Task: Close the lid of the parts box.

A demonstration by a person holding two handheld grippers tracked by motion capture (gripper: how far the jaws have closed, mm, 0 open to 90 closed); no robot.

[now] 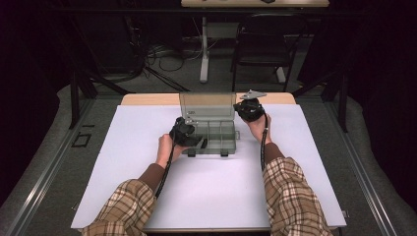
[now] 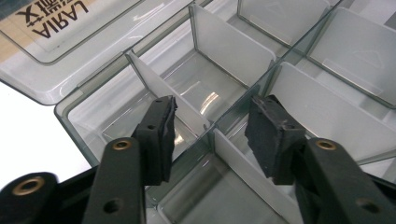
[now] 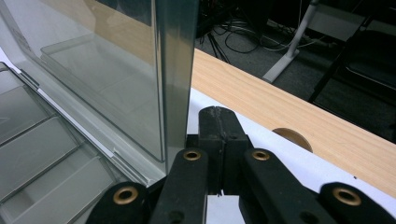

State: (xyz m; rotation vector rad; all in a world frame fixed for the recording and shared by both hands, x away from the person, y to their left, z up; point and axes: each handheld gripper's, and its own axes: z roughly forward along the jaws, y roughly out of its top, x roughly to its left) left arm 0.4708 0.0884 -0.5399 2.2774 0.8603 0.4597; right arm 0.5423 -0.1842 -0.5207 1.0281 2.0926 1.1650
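Note:
A clear grey compartment box [image 1: 227,144] lies at the far middle of the white sheet, its lid [image 1: 206,104] standing upright at the back. My left gripper [image 1: 198,142] reaches into the box's front left corner. In the left gripper view its jaws stand apart over the compartments [image 2: 210,133], with the meeting point of the white dividers [image 2: 187,109] between the pads and nothing pressed. My right gripper [image 1: 239,109] is at the lid's right edge. In the right gripper view its jaws [image 3: 219,123] are shut together just right of the lid's edge [image 3: 175,70], with nothing between them.
The white sheet [image 1: 206,187] covers most of the table. A strip of bare wood [image 3: 289,107] with a round cable hole [image 3: 292,136] runs along the far edge. Beyond the table are a chair [image 1: 263,44], a white table leg [image 1: 204,49] and floor cables.

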